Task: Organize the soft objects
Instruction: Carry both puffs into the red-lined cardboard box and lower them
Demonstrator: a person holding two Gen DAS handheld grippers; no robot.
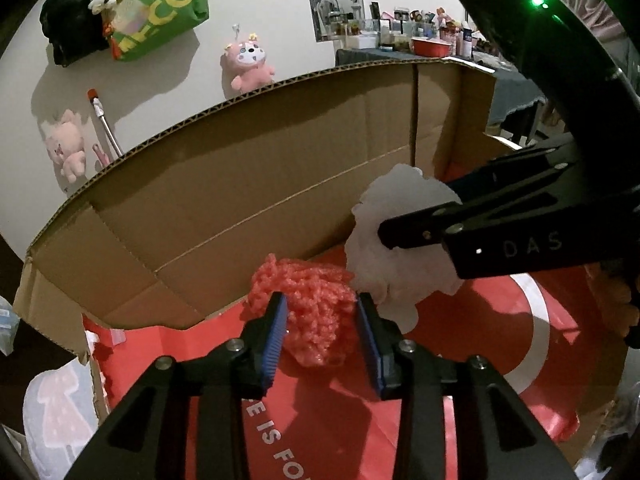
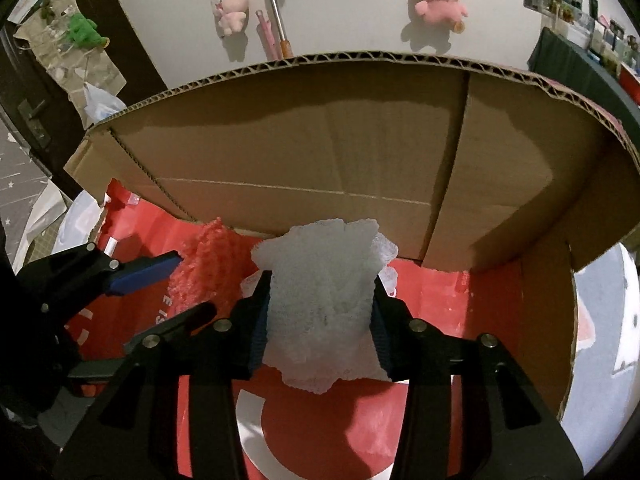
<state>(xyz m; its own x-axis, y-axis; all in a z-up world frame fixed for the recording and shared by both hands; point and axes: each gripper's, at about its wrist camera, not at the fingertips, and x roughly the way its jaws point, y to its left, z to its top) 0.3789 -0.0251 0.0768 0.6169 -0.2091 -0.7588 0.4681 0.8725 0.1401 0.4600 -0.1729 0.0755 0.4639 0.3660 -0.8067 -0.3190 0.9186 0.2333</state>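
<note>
A pink foam net sits between the blue pads of my left gripper, low inside the cardboard box. The pads touch it on both sides near the fingertips, and part of it bulges past the left finger. My right gripper is shut on a white foam net, which fills the gap between its pads and hangs below them. In the left wrist view the right gripper comes in from the right with the white foam net just right of the pink one. The right wrist view shows the pink foam net to the left, beside the left gripper's pad.
The box floor is lined with red printed paper. The tall cardboard flap stands close behind both nets. Plush toys and a green bag hang on the wall behind. A cluttered table stands at the back right.
</note>
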